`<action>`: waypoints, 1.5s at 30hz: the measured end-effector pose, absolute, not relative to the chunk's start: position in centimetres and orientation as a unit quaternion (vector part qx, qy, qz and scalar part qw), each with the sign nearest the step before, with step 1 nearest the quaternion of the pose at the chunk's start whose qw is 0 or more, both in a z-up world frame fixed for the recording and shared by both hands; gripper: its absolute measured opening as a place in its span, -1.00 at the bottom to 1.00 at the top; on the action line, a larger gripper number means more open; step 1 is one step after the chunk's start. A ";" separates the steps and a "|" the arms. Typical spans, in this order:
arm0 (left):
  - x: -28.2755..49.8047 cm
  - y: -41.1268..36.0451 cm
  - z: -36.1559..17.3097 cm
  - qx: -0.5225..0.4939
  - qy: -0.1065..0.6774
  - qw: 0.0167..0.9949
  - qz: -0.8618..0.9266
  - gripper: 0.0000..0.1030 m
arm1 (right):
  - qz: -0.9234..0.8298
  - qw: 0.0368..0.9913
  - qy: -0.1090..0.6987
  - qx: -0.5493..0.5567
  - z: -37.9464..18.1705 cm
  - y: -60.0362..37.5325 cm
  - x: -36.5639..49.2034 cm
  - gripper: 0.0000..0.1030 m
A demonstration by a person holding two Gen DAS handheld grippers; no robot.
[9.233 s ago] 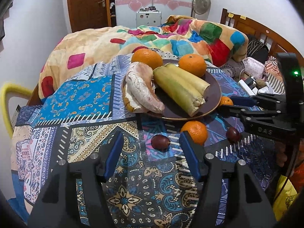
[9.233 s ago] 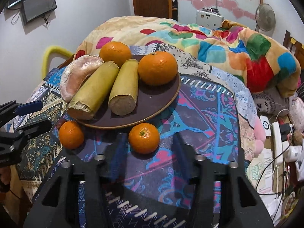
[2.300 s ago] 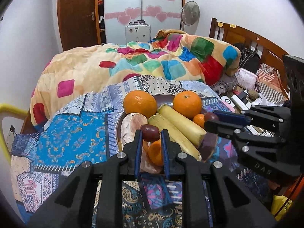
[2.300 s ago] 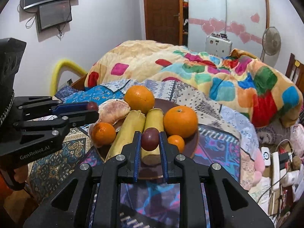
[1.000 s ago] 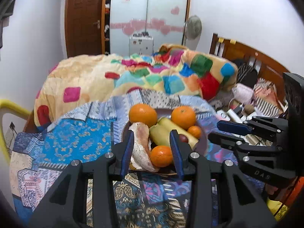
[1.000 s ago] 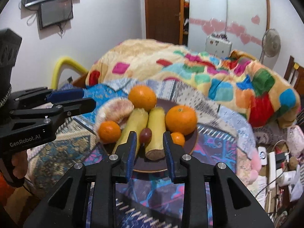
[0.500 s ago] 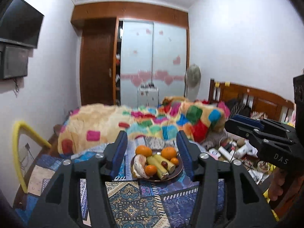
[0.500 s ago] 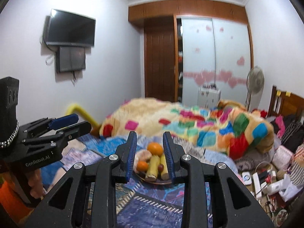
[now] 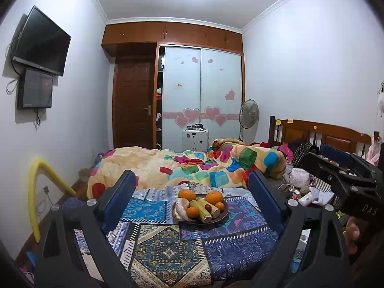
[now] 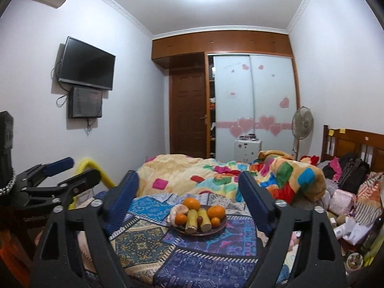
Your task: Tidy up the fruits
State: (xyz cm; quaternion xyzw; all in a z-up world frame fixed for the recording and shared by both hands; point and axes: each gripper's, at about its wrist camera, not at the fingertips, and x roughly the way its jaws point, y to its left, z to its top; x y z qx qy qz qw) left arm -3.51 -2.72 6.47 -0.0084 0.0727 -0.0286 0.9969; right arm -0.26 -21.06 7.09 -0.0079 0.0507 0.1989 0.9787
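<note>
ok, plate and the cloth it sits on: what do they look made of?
Plate: dark brown, smooth, with a slight sheen on the rim; could be glazed ceramic or plastic, too far off to tell. Cloth: woven fabric, matte, printed in patchwork blue, purple and tan panels; it drapes and creases softly over the edge like a thin cotton spread.

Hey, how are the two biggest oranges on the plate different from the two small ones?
The big oranges sit at the far side of the plate; the small oranges sit nearer the camera. The big ones rise above the yellow-green stalks; the small ones stay lower, one at each outer side of the stalks. All four are round, orange and rest on the plate.
</note>
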 end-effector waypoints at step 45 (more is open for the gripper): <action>-3.0 -2.8 4.6 -0.017 0.079 0.997 -0.009 1.00 | 0.185 0.981 0.059 -0.003 5.7 -21.2 -0.9 1.00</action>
